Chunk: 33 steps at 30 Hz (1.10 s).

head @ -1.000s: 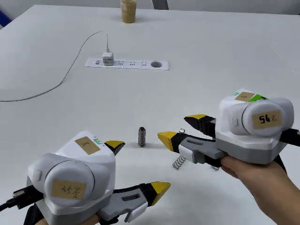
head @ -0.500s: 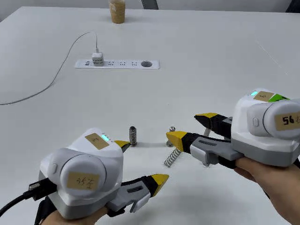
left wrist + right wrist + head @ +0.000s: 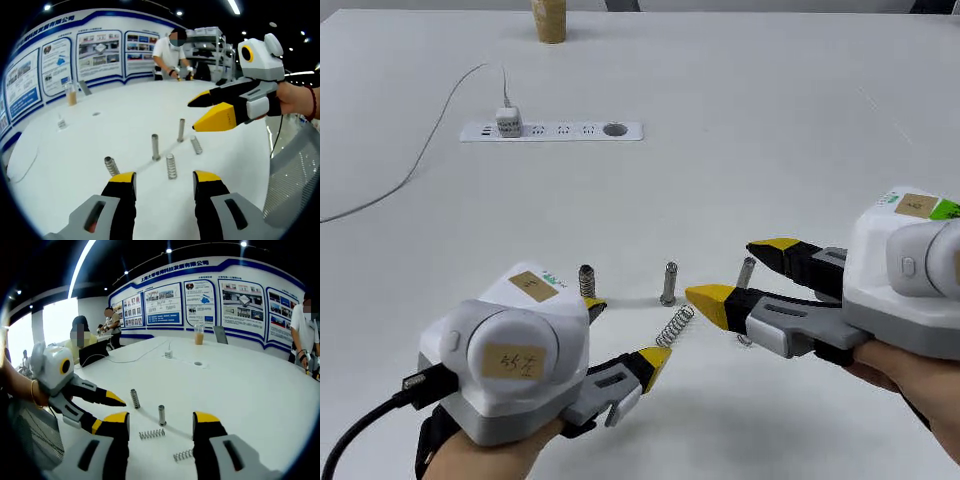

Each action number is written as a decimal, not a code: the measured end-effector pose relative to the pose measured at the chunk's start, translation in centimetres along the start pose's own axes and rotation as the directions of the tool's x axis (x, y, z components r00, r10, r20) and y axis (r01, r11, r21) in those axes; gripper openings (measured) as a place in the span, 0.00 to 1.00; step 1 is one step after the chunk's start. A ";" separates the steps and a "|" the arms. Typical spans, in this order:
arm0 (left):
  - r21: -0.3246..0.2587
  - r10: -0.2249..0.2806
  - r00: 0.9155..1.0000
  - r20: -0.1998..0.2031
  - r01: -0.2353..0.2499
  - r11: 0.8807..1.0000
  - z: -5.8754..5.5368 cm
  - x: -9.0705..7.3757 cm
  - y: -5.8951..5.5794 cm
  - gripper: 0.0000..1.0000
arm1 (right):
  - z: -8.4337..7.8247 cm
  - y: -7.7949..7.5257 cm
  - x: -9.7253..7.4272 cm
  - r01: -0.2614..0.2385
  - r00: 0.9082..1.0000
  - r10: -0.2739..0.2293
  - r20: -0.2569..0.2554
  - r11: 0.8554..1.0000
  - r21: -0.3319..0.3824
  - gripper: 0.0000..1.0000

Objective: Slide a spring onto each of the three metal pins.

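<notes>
Three metal pins stand in a row on the white table (image 3: pixel 740 130). The left pin (image 3: pixel 587 281) wears a spring; the middle pin (image 3: pixel 669 283) and the right pin (image 3: pixel 746 272) are bare. One loose spring (image 3: pixel 674 325) lies in front of the middle pin, and a second loose spring (image 3: pixel 196 144) lies near the right pin. My left gripper (image 3: pixel 625 335) is open, its tips just short of the first loose spring (image 3: pixel 171 166). My right gripper (image 3: pixel 740 270) is open and empty, hovering by the right pin. In the right gripper view the middle pin (image 3: pixel 161 415) stands between the jaws, with the first loose spring (image 3: pixel 152 433) before it.
A white power strip (image 3: pixel 550 130) with a charger (image 3: pixel 507 122) and a cable (image 3: pixel 420 160) lies farther back. A cup (image 3: pixel 549 18) stands at the far edge. People sit and stand at other tables (image 3: pixel 82 337) beyond.
The head camera has shifted. My left gripper has moved forward and right toward the pins and the loose spring. My right gripper has drawn back to the right. Both stay open.
</notes>
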<state>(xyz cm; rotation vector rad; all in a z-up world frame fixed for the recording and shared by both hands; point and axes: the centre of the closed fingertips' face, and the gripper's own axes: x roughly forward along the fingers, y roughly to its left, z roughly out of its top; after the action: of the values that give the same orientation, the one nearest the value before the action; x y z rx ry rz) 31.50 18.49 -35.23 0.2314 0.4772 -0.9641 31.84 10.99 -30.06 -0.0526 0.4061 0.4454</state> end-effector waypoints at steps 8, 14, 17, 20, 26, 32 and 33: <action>0.004 -0.010 1.000 -0.013 0.010 1.000 0.0 1.3 -0.5 0.43 | -1.5 -0.2 -1.0 -0.029 0.999 0.029 -0.016 1.000 -0.001 0.58; 0.011 -0.015 1.000 -0.027 0.015 1.000 0.0 2.3 -0.7 0.40 | -2.8 -0.5 -1.6 -0.041 0.998 0.040 -0.054 0.999 -0.022 0.61; 0.007 -0.017 0.999 -0.037 0.018 1.000 -0.2 2.7 -0.7 0.37 | -3.4 -0.7 -1.9 -0.041 0.997 0.040 -0.065 0.999 -0.022 0.63; 0.003 -0.022 0.999 -0.048 0.022 1.000 -0.5 3.2 -0.7 0.35 | -3.8 -0.8 -2.3 -0.044 0.997 0.043 -0.070 0.999 -0.016 0.63; 0.008 -0.035 0.996 -0.078 0.035 0.999 -1.2 4.1 -0.8 0.31 | -4.4 -1.0 -2.7 -0.045 0.996 0.044 -0.077 0.999 -0.008 0.63; 0.023 -0.044 0.992 -0.115 0.047 0.999 -2.1 4.8 -0.8 0.27 | -4.8 -1.0 -2.7 -0.050 0.995 0.050 -0.085 0.999 -0.007 0.62; 0.027 -0.047 0.991 -0.122 0.050 0.998 -2.3 4.9 -0.8 0.26 | -5.0 -1.0 -2.7 -0.049 0.995 0.047 -0.092 0.999 -0.013 0.62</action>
<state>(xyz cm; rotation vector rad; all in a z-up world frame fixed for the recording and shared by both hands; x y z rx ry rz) 32.49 15.33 -39.60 0.3086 0.5824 -1.0091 28.18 8.27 -33.58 -0.0782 0.4954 0.4947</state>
